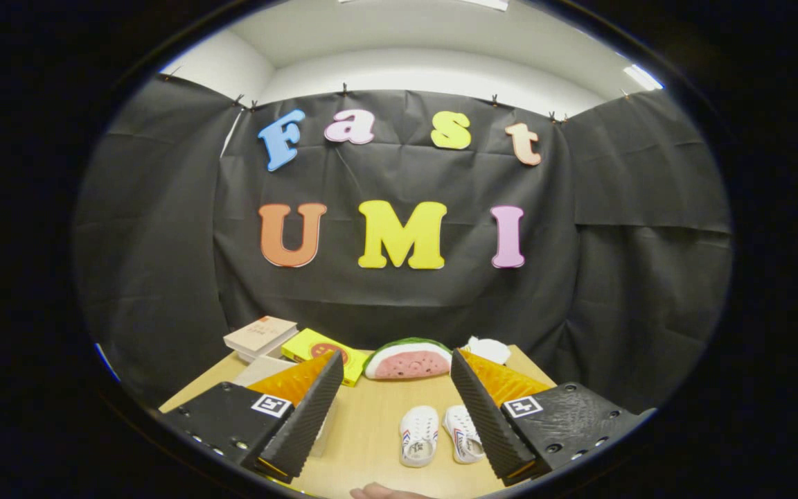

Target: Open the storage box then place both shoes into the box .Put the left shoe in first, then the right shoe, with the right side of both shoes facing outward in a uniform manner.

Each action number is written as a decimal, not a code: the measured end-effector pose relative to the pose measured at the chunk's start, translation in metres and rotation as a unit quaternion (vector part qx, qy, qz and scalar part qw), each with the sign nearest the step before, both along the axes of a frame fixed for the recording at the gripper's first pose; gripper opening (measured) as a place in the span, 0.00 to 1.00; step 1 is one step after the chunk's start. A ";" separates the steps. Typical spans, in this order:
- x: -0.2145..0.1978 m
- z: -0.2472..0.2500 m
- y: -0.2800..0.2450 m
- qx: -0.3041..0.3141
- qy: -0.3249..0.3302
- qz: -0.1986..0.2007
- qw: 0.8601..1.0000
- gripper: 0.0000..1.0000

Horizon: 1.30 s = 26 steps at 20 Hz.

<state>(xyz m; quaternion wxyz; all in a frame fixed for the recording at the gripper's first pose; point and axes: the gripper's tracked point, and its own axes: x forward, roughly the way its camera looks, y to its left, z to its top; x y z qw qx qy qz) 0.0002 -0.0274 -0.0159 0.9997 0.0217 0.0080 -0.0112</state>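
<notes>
Two small white shoes with red and blue side stripes lie side by side on the wooden table (371,416). One shoe (418,435) is in the gap between my fingers. The other shoe (463,433) lies against the inner edge of the right finger, partly hidden by it. My gripper (396,356) is open wide above the table, with nothing between its fingers. A pale box (264,371), possibly the storage box, sits under and behind the left finger, which hides most of it.
Beyond the fingers, along the table's far edge, lie a stack of books (260,335), a yellow box (316,348), a watermelon-slice toy (407,359) and a white crumpled thing (489,348). A person's fingertip (378,492) shows at the near edge.
</notes>
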 end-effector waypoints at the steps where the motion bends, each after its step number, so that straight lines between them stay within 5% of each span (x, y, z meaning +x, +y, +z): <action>1: 0.002 -0.003 -0.004 0.003 0.001 -0.002 1.000 0.95; 5: 0.014 -0.013 -0.018 0.004 0.011 0.004 1.000 0.95; 16: 0.104 -0.068 -0.038 0.052 0.120 0.097 0.987 0.95; 22: 0.159 -0.117 -0.025 0.108 0.214 0.158 0.958 0.96; 26: 0.195 -0.153 -0.006 0.163 0.275 0.199 0.926 0.95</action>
